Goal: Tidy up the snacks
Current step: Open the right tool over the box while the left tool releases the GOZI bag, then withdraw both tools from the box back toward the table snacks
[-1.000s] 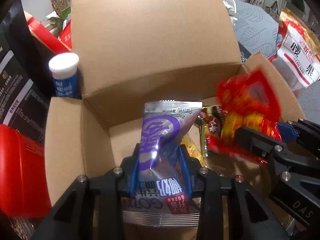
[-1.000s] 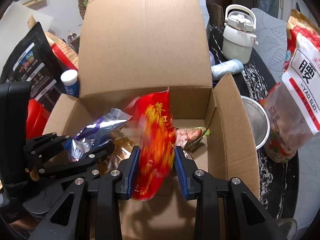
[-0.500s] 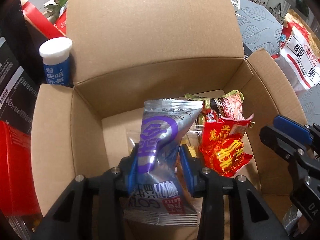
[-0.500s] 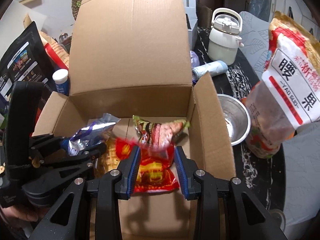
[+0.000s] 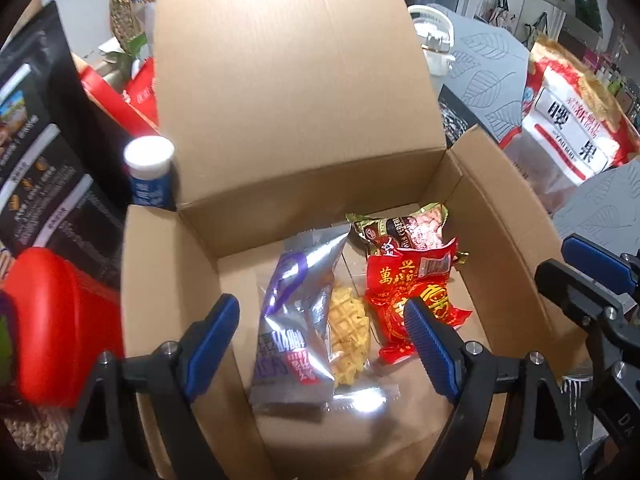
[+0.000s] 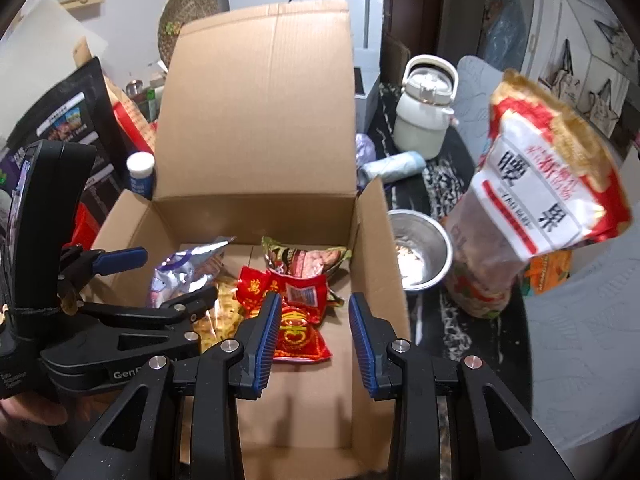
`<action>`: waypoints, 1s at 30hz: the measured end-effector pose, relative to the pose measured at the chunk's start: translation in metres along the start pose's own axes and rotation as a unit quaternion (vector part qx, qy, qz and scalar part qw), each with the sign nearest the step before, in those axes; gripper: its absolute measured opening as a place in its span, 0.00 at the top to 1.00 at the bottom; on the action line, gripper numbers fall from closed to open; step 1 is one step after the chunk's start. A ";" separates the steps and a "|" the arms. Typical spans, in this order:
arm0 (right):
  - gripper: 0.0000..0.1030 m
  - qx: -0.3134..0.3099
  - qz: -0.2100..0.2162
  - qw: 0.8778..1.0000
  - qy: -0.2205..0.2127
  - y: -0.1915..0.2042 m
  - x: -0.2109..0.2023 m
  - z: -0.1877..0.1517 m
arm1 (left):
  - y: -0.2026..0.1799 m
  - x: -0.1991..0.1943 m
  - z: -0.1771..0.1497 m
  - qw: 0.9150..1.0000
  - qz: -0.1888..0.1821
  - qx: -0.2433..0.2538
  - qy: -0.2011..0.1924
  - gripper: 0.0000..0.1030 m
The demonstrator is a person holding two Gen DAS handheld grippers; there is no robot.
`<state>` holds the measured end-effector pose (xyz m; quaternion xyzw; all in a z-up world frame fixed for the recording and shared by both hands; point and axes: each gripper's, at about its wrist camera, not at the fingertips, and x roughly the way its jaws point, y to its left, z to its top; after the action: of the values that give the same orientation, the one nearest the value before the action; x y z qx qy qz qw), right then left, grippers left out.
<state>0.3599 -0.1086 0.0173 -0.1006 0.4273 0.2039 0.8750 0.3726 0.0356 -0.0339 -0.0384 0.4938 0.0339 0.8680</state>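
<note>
Four snack packs [image 5: 294, 320] inside box [image 5: 168, 280]

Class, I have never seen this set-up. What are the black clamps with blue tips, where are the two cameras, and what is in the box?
They are hand-held two-finger grippers, one per hand, each carrying a forward-looking camera. The left gripper and right gripper are both open, holding nothing. Inside the open brown cardboard box lie a silver and purple foil packet, a clear-wrapped yellow waffle, a red packet with gold lettering and a dark green-edged packet. A large cashew bag stands outside.
</note>
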 end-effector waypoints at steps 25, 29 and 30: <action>0.43 -0.013 -0.012 0.994 -0.108 0.014 -0.124 -0.018 | 0.003 -0.154 -0.028 0.991 0.031 0.025 -0.125 0.18; 0.40 -0.016 -0.007 0.991 -0.130 0.018 -0.149 -0.028 | 0.001 -0.175 -0.038 0.988 0.033 0.034 -0.145 0.18; 0.37 -0.017 -0.007 0.991 -0.136 0.019 -0.155 -0.031 | 0.001 -0.179 -0.041 0.988 0.030 0.034 -0.149 0.18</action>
<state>0.2436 -0.1448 0.1205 -0.0895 0.3002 0.2172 0.9245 0.2457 0.0290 0.0993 0.0112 0.3604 0.0482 0.9315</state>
